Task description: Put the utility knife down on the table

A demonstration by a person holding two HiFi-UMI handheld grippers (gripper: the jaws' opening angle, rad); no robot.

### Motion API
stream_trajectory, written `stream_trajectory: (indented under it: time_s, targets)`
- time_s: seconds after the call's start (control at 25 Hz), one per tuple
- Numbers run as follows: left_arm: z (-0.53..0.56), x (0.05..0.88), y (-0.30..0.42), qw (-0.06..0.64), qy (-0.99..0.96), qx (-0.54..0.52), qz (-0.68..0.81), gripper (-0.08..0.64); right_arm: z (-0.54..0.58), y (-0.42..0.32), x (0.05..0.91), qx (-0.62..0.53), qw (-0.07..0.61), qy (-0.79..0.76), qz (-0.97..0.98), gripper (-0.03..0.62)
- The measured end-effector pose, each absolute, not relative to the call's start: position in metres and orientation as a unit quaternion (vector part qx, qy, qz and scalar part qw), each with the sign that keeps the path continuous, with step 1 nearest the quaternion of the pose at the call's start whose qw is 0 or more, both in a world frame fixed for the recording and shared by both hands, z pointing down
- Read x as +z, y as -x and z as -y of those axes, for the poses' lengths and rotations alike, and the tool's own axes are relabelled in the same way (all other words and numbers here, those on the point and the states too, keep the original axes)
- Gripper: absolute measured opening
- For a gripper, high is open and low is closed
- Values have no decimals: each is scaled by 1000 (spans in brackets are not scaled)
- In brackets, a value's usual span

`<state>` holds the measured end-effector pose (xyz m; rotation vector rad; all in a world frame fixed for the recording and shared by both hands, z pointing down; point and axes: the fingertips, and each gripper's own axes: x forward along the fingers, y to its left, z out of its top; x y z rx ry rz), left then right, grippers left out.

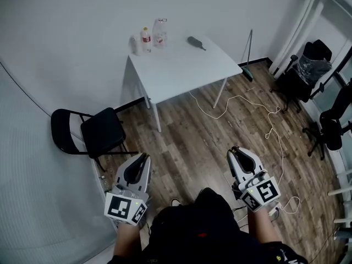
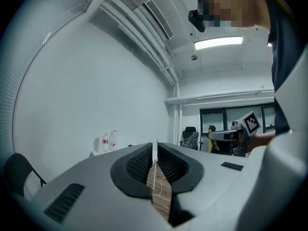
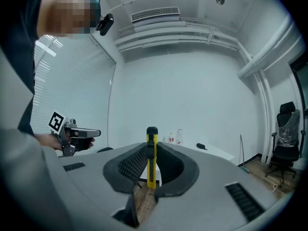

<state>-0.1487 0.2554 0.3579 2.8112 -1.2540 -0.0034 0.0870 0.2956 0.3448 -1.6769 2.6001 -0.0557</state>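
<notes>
Wears a black top [image 1: 203, 230]; shows pale grey left gripper [image 1: 144, 157] and right gripper [image 1: 236, 150] with black ribbed pads [image 3: 132, 163], white square-marker cubes [image 1: 125, 208].

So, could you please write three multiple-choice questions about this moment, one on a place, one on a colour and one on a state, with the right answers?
1. Where on the white table do the bottles stand?
A) at its far left corner
B) in its middle
C) at its near edge

2. What colour is the utility knife held in the right tongs?
A) red
B) yellow
C) green

3. In what state are the left tongs?
A) wide open
B) shut on the knife
C) shut, with nothing between

Answers:
1 A: the head view shows them at the corner by the wall.
2 B: the right gripper view shows its yellow body.
3 C: the left gripper view shows the jaws together and empty.
</notes>
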Motion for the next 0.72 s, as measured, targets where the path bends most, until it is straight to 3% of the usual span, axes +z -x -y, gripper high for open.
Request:
stream_trajectory:
  time_s: [0.44,0.72]
  targets:
    - [-215,387,157,41,-911,9,409,49,-236,-72,374,-38,2,524,-851,66]
    - [-155,376,140,27,-908,7,418,49,-160,-82,363,-32,24,497,-867,66]
